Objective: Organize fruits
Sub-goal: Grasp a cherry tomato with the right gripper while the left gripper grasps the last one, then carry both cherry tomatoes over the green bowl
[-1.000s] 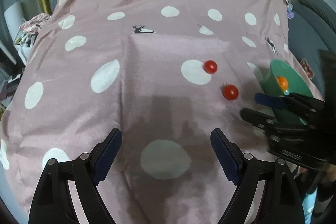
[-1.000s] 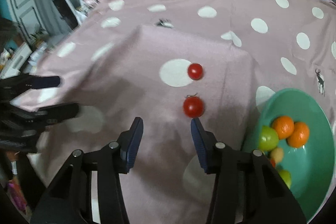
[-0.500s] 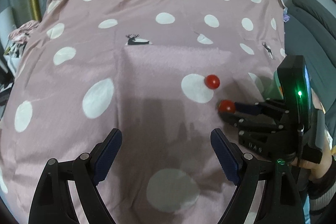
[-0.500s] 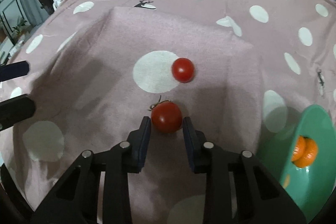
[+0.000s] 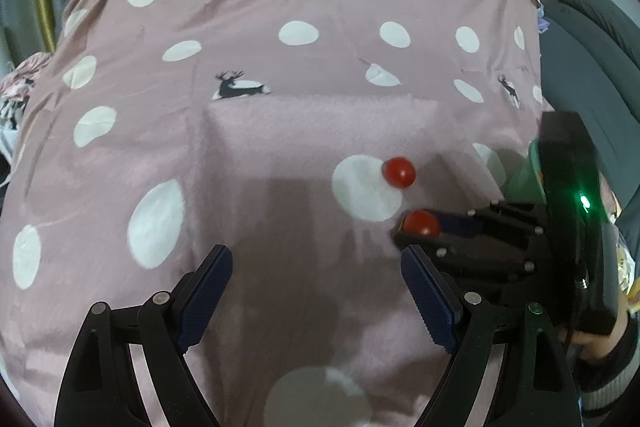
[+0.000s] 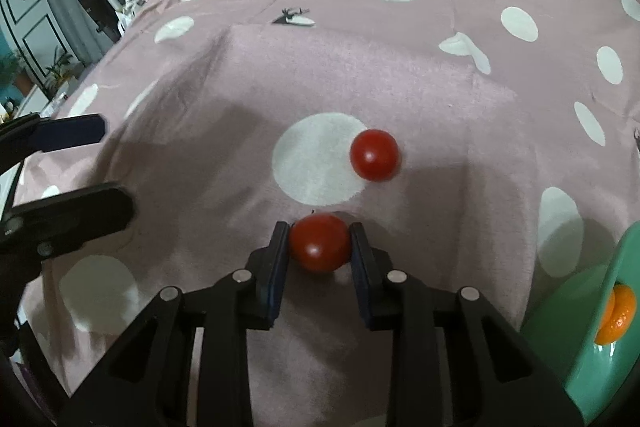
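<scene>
Dim indoor light, soft and even, slightly bluish. Broad soft shadows of the claws fall on the pink cloth (image 5: 280, 131) near the middle. Small glints on both tomatoes. Strong fisheye bending with black corner vignette. Mild blur throughout; a green LED (image 5: 585, 202) flares at right.

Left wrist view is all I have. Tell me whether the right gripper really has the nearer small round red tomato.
Observer: Yes. The right gripper has both pads pressed against the nearer small round red tomato.
Operator: Report what is in the green bowl; I see only a sliver.
Observer: The green bowl's rim tilts toward the right wrist camera, with an orange citrus fruit showing inside.
Operator: Check the other small red tomato.
Observer: The other small red tomato lies free on the pink polka-dot cloth, overlapping a white dot's edge.
</scene>
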The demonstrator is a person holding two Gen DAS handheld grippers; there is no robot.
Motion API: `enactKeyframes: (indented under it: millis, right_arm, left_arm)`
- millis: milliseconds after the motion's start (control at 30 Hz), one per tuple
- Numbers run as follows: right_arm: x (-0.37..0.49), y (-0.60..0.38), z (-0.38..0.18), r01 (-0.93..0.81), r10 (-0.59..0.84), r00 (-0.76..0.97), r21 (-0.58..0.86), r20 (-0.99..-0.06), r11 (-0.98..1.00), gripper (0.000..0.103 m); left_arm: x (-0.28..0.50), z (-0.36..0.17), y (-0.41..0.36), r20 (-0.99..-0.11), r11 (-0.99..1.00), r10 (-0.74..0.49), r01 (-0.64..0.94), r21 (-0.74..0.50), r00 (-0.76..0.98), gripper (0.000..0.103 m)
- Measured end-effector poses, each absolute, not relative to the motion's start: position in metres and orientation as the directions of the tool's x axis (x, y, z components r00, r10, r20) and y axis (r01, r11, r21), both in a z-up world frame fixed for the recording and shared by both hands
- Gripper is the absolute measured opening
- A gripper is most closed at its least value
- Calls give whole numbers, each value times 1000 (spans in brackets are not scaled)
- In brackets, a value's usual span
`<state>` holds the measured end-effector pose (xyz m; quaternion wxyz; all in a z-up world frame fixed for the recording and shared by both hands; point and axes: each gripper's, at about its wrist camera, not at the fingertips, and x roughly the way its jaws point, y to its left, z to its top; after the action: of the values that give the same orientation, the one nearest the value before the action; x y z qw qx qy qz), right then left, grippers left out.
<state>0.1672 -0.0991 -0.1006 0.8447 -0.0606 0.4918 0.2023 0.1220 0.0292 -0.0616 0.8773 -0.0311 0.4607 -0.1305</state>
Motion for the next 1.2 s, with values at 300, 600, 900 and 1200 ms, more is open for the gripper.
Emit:
enactKeyframes:
  millis: [300, 600, 900, 1200]
  right_arm:
    - [102, -123, -68, -438, 448, 430, 253, -784, 863, 30]
    - [73, -144, -61, -454, 511, 436, 309, -741, 836, 30]
    - [72, -149, -55, -469, 554, 448, 343, -702, 814, 30]
    - [69, -155, -50, -451, 535, 476, 329, -698, 830, 30]
  left_arm:
    - [170, -73, -22, -803, 926, -351, 306, -222, 481, 86]
    - [204, -100, -59, -841, 931, -314, 318, -180, 441, 70]
    - [211, -107, -66, -845, 939, -271, 321, -126, 461, 30]
    - [161, -70, -38, -811, 942, -289, 300, -148, 509, 30]
